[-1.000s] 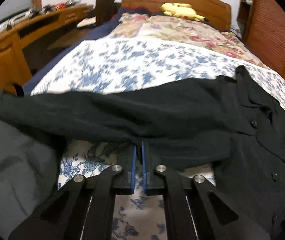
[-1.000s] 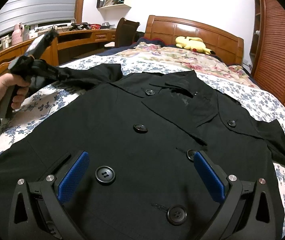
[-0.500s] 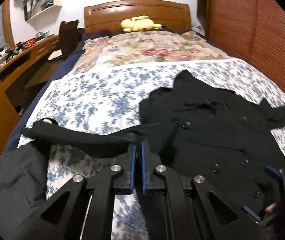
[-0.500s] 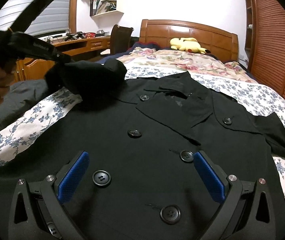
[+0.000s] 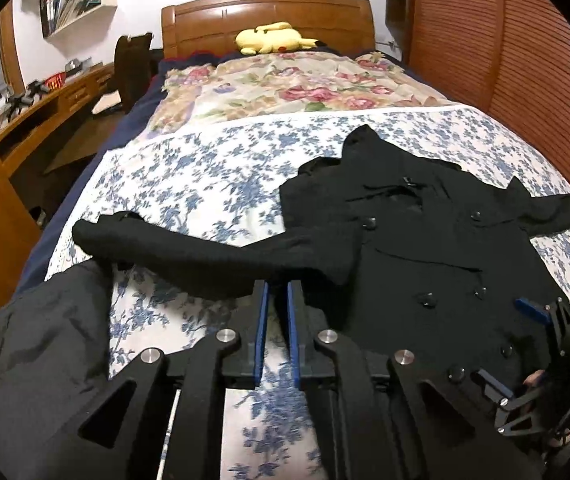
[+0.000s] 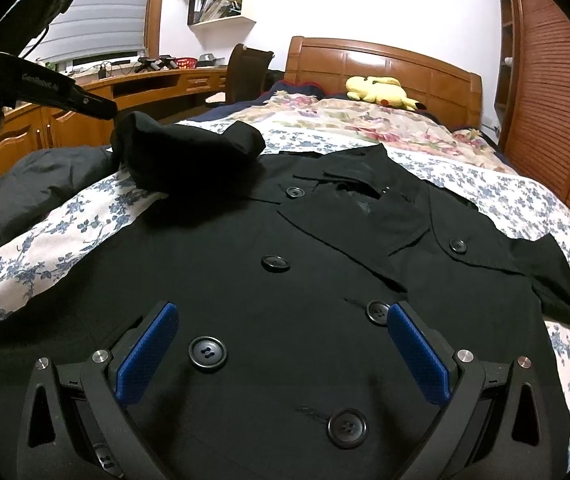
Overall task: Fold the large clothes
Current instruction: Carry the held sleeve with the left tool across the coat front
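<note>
A black double-breasted coat [image 6: 325, 264] lies face up on the bed, collar toward the headboard; it also shows in the left wrist view [image 5: 437, 248]. My left gripper [image 5: 277, 286] is shut on the coat's left sleeve [image 5: 189, 254] and holds it lifted above the bedspread; the sleeve hangs bunched in the right wrist view [image 6: 189, 148]. My right gripper [image 6: 281, 344] is open and empty, low over the coat's front near its buttons. The other sleeve [image 6: 565, 276] lies out to the right.
A dark grey garment [image 5: 41, 352] lies at the bed's left edge. The floral bedspread [image 5: 213, 176] covers the bed. A yellow plush toy [image 5: 273, 38] sits by the wooden headboard. A wooden desk [image 5: 9, 128] and chair stand left, a slatted wardrobe [image 5: 525, 52] right.
My left gripper has lifted the sleeve and swung it right, toward the coat's body. My right gripper has stayed open over the coat front.
</note>
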